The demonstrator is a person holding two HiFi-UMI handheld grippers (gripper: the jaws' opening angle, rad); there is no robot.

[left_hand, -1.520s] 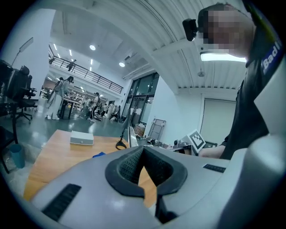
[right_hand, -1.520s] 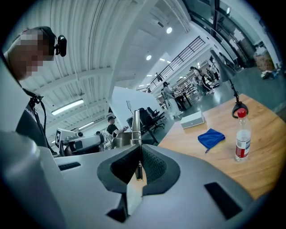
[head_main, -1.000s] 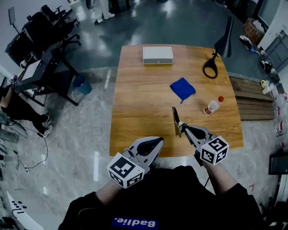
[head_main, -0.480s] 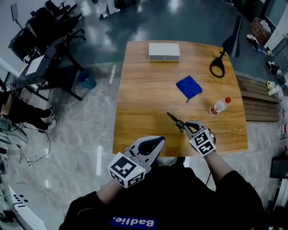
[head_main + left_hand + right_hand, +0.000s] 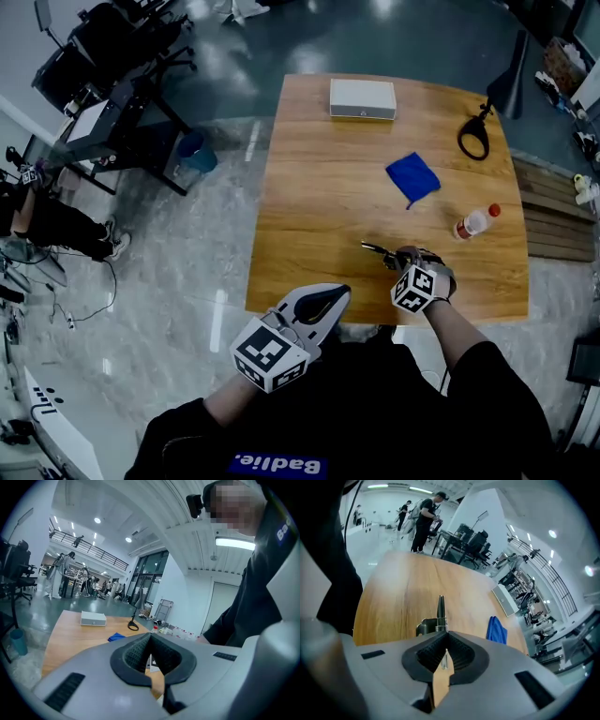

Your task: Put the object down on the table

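Risk of tool (image 5: pixel 440 606) bouncing or skidding toward near worktop (image 5: pixel 328 187) edge if dropped tilted from right tongs (image 5: pixel 446 651), pinching its wooden handle low over the wood; left tongs (image 5: pixel 150 641) pressed together, empty.

A wooden table (image 5: pixel 319 206) bears four things, well apart — a white box (image 5: pixel 362 98) at the far edge, a black loop (image 5: pixel 473 141) far right, a blue cloth (image 5: pixel 412 178) nearer the middle, and a bottle (image 5: pixel 473 223) on its side.
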